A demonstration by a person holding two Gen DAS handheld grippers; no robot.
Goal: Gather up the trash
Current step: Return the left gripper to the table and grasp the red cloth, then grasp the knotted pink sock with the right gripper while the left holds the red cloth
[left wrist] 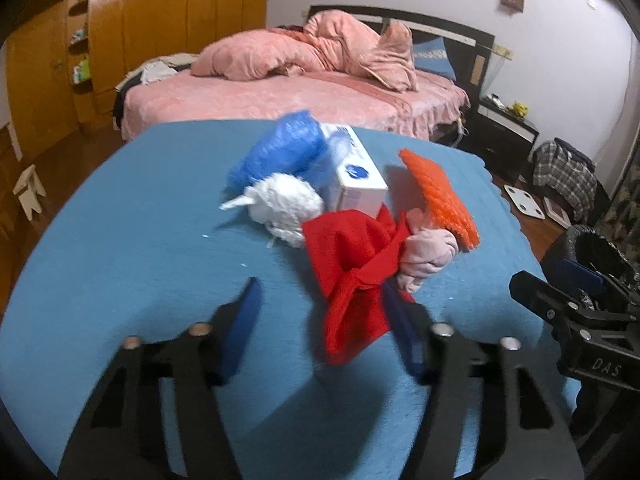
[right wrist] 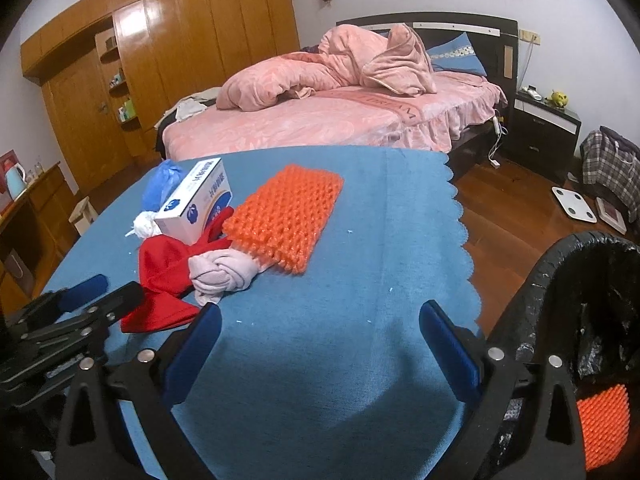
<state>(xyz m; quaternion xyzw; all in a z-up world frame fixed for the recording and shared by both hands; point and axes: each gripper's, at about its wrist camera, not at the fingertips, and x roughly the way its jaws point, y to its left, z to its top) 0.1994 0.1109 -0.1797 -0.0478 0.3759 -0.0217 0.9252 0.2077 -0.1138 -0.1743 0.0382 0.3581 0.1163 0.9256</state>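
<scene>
Left gripper [left wrist: 320, 300]: jaws apart, low over the blue-covered bench [left wrist: 120, 260], the near end of the red cloth [left wrist: 352, 276] lying between its fingers, nothing clamped. Whether the right-hand pad touches the cloth can't be told; that part is blurred.

Right gripper [right wrist: 320, 320]: jaws apart, nothing between them, over bare blue cover at frame bottom centre.

Trash pile sits mid-bench, left of centre in the right wrist view:
- red cloth [right wrist: 168, 276], nearest the left gripper
- knotted pale pink cloth [right wrist: 220, 276], touching the red cloth
- orange foam net [right wrist: 284, 220], flat, its near edge against the pink cloth
- white box with blue print [right wrist: 198, 204], behind the red cloth
- white wad [right wrist: 146, 226] and crumpled blue plastic bag [right wrist: 162, 184] beside the box, toward the frame's left

Black-lined trash bin [right wrist: 560, 280] at lower right, beyond the bench edge, with another orange foam piece [right wrist: 604, 424] inside.

Pink bed [right wrist: 340, 120] behind the bench.
</scene>
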